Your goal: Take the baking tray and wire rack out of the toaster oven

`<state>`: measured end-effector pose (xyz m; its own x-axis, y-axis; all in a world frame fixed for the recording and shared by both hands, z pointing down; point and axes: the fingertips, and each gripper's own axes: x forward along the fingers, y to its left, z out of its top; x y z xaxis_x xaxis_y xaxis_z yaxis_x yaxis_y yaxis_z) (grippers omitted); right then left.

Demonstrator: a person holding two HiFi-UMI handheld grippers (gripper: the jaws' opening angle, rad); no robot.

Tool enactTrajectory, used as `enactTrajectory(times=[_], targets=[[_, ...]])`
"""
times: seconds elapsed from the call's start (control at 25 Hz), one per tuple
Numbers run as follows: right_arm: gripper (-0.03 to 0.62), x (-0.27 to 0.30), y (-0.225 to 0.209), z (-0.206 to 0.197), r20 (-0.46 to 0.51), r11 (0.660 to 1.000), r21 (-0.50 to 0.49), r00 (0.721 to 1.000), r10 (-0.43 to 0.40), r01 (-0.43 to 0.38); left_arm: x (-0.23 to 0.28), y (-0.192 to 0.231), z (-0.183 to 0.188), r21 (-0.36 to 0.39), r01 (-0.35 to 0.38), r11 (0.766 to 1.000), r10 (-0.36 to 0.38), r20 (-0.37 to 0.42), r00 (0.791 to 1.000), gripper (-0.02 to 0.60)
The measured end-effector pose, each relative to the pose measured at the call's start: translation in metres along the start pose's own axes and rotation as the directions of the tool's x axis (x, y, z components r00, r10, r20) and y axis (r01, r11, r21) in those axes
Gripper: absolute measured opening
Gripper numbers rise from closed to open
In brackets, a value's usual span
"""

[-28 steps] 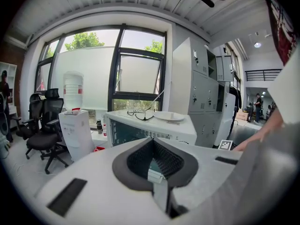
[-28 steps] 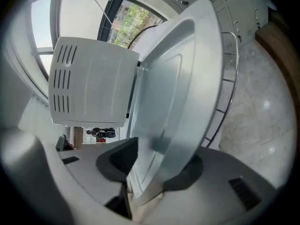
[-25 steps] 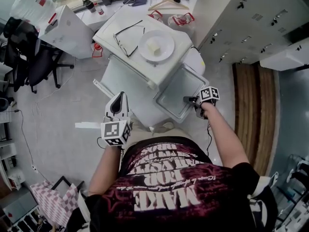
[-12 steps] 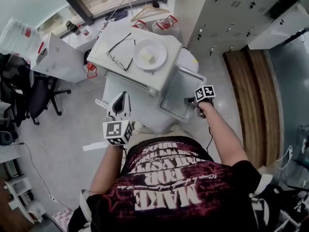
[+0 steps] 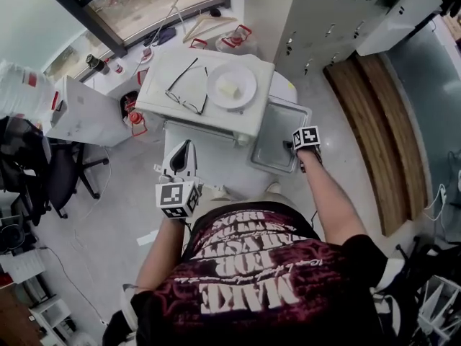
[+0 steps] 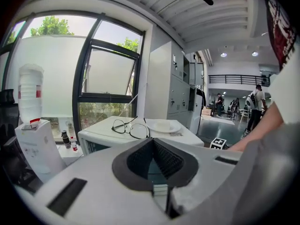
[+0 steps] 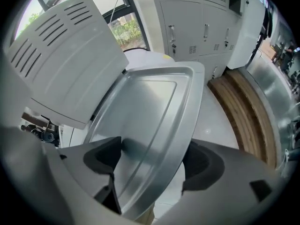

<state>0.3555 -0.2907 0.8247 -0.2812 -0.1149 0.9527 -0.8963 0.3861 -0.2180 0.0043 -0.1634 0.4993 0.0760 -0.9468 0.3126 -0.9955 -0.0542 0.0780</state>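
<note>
The white toaster oven (image 5: 162, 85) stands in the middle of the head view, with its vented side (image 7: 65, 55) filling the left of the right gripper view. Beside its right wall the silver baking tray (image 5: 277, 132) lies flat. My right gripper (image 5: 289, 148) points steeply down at the tray's near rim (image 7: 150, 107). That rim runs between the jaws, which have just been opening and now stand wide, with neither pad pressing on it. My left gripper (image 5: 183, 148) hovers in front of the oven (image 6: 101, 134), shut and empty. No wire rack is in view.
Eyeglasses (image 5: 184, 91) and a white plate (image 5: 231, 86) with a pale morsel rest on the oven top. Grey lockers (image 5: 324, 13) and a wooden floor strip (image 5: 371, 128) lie to the right. An office chair (image 5: 54, 175) and a water jug (image 5: 18, 96) are at the left.
The head view has swung, so everything sits further right and lower. My left gripper has moved a little toward the oven front. The right gripper stays at the tray's near edge.
</note>
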Motion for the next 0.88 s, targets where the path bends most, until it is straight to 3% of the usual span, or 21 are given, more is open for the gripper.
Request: enactTrajectory(times=[0.36, 0.64, 0.72, 0.88], targets=[[0.434, -0.019, -0.008, 0.003, 0.109, 0.989, -0.032, 0.984, -0.140, 0.144, 0.007, 0.033, -0.003, 0.018, 0.130, 0.991, -0.129, -0.030, 0.991, 0.006], [0.433, -0.047, 0.035, 0.012, 0.257, 0.992, -0.002, 0.958, -0.123, 0.128, 0.015, 0.045, -0.008, 0.046, 0.214, 0.976, -0.212, -0.054, 0.976, 0.006], [0.414, -0.065, 0.057, 0.011, 0.319, 0.991, -0.028, 0.941, -0.112, 0.128, 0.017, 0.042, -0.005, 0.046, 0.236, 0.971, -0.234, -0.046, 0.971, 0.006], [0.309, -0.107, 0.094, 0.009, 0.464, 0.982, -0.096, 0.880, -0.100, 0.162, 0.017, 0.027, 0.000, 0.041, 0.271, 0.962, -0.270, -0.018, 0.963, 0.006]])
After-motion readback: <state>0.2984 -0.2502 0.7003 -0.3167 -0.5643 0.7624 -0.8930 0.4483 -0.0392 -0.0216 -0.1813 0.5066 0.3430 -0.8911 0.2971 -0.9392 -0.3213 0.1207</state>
